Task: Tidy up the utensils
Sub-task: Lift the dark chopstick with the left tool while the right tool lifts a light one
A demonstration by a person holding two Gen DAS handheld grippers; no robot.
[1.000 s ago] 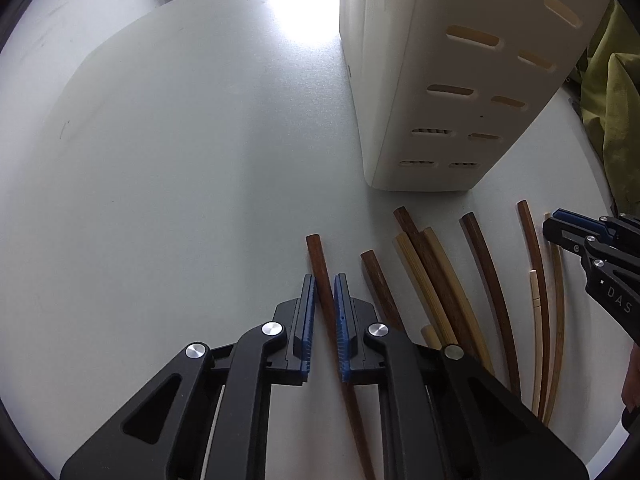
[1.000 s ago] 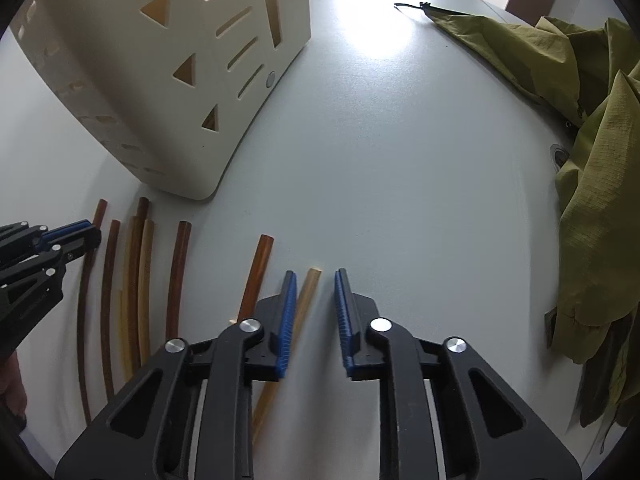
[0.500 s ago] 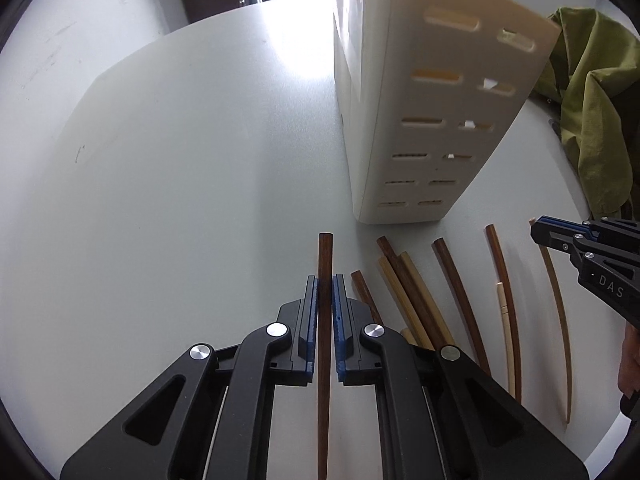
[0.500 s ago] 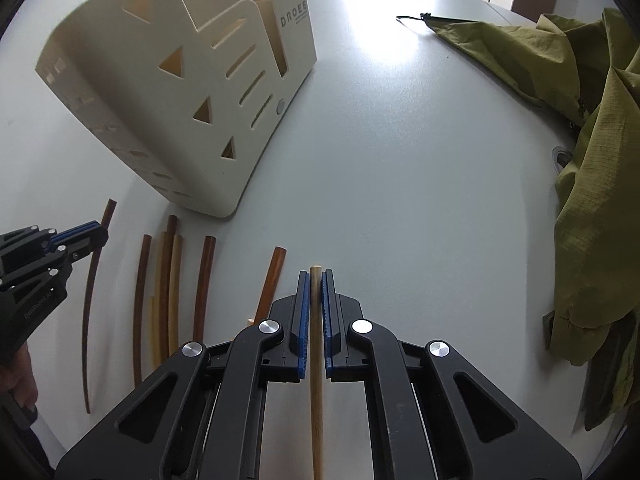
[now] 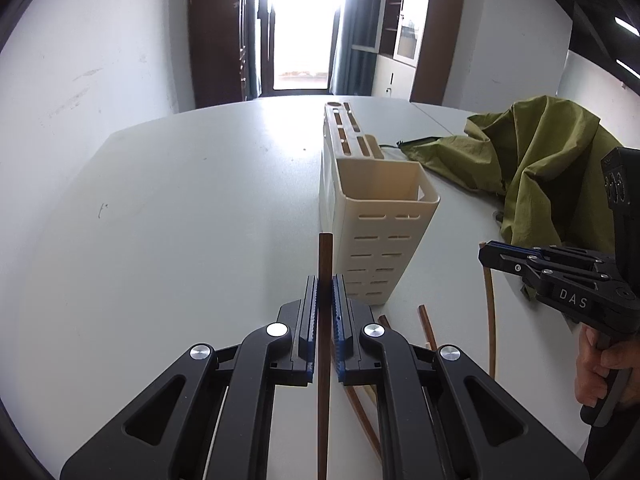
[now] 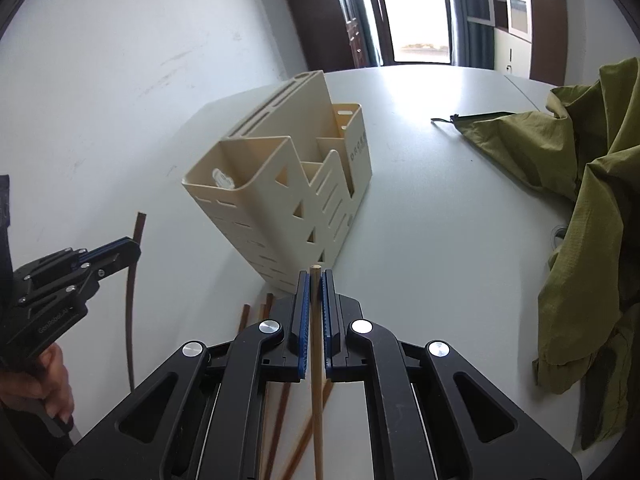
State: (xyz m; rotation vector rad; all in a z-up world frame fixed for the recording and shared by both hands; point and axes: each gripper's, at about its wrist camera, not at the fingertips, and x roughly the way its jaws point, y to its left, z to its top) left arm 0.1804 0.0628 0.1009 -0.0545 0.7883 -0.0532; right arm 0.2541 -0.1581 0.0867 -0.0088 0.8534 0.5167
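Since a second ago both grippers have risen off the table [image 5: 168, 208]; the cream organizer [image 6: 280, 200] now shows its open top; left gripper [image 5: 325, 280] clamps a dark chopstick [image 5: 325, 256]; right gripper [image 6: 315, 276], marked "DAS", clamps a pale chopstick [image 6: 315, 360], both lifted above the remaining chopsticks [image 6: 272, 392] on the table.

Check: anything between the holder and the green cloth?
Bare table only between holder and cloth, seen in the right wrist view.

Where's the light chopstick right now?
Right wrist view: light chopstick is clamped in the right gripper, its tip in front of the cream utensil holder.
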